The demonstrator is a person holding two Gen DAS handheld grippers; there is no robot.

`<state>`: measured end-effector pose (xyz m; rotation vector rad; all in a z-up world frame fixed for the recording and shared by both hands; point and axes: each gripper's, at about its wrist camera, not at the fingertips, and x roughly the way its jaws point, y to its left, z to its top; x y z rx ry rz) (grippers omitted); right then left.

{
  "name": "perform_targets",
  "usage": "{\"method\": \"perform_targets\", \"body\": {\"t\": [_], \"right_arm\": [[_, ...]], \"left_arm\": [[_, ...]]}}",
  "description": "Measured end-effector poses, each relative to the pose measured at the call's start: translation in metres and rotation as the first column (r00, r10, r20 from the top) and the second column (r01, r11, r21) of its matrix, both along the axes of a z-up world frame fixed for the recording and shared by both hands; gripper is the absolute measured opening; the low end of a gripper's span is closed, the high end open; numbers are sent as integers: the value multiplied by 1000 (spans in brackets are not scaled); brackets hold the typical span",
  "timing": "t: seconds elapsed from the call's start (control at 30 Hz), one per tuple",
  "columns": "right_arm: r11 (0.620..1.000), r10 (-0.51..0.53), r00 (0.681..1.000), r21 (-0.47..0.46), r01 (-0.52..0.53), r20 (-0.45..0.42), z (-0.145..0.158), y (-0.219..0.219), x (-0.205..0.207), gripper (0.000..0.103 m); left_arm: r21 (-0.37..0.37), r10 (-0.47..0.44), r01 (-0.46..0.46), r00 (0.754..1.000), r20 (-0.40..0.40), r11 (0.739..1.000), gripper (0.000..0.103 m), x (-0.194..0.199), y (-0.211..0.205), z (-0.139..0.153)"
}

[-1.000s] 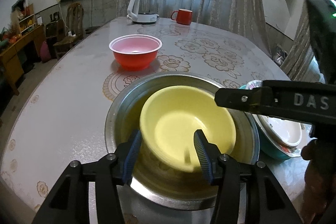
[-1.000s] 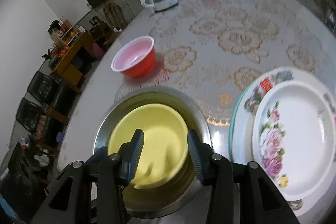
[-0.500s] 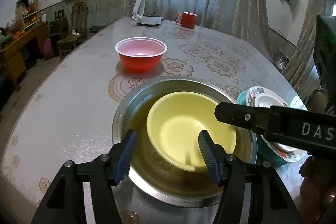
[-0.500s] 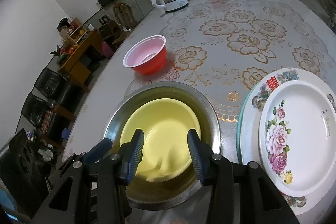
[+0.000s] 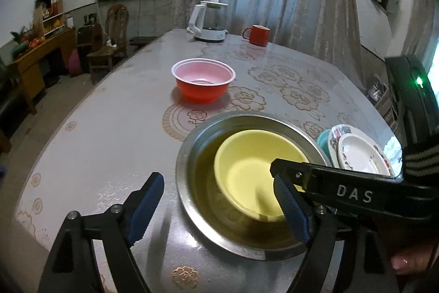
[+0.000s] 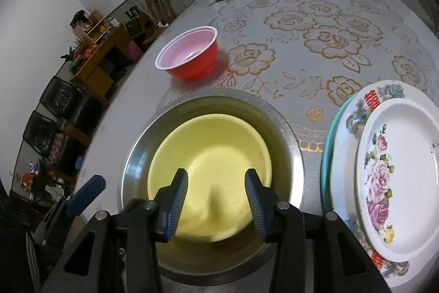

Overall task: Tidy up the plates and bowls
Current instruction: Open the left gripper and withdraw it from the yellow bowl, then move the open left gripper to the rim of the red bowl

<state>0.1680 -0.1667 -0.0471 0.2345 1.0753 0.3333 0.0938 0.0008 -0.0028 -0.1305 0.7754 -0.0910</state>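
Observation:
A yellow bowl [image 5: 247, 169] [image 6: 219, 144] sits inside a steel basin [image 5: 186, 155] [image 6: 137, 155]. My left gripper [image 5: 219, 203] is drawn back at the basin's near left rim. Its jaws are opening wide; only the rim and the table lie between them, untouched. One of its blue fingers [image 6: 85, 197] shows left of the basin. My right gripper [image 6: 215, 199] hovers over the yellow bowl's near side, partly open, pads pressing on nothing. Its black finger [image 5: 315, 177] reaches across from the right. A red bowl [image 5: 203, 84] [image 6: 189, 56] stands farther back.
A stack of floral plates [image 5: 356, 153] [image 6: 397, 169] on a teal plate [image 6: 328, 155] lies right of the basin. A white kettle [image 5: 210, 21] and red mug [image 5: 258, 35] stand at the far edge. The table's curved edge drops off at the left.
The left gripper's jaws spread apart, let go of the yellow bowl's near rim, and drew back to the left. The right gripper stayed over the bowl.

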Motion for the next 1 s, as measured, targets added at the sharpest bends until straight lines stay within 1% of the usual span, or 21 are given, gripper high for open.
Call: {"method": "perform_targets", "body": {"t": [0.1, 0.17, 0.27, 0.43, 0.6, 0.9, 1.0], "right_arm": [[999, 2, 1000, 33, -3, 30, 6, -2, -4, 43], [999, 9, 997, 50, -12, 73, 14, -3, -9, 43], [999, 13, 994, 30, -17, 111, 23, -3, -16, 43], [998, 10, 996, 56, -15, 88, 20, -6, -19, 43], [998, 1, 997, 55, -5, 75, 17, -11, -19, 43], [999, -14, 996, 48, 9, 90, 25, -18, -12, 43], [999, -16, 996, 45, 12, 84, 26, -20, -5, 43]], "left_arm": [[-5, 21, -21, 1000, 7, 1000, 87, -1, 5, 2], [-3, 33, -33, 999, 11, 999, 89, -2, 7, 3], [-11, 40, -40, 999, 7, 999, 90, -3, 9, 3], [-11, 46, -46, 999, -1, 999, 91, -5, 10, 1], [-30, 56, -56, 998, -16, 998, 92, -4, 13, 0], [-38, 79, -80, 997, -18, 996, 93, 4, 23, 1], [-42, 88, -89, 996, -33, 995, 93, 10, 27, -2]]}}
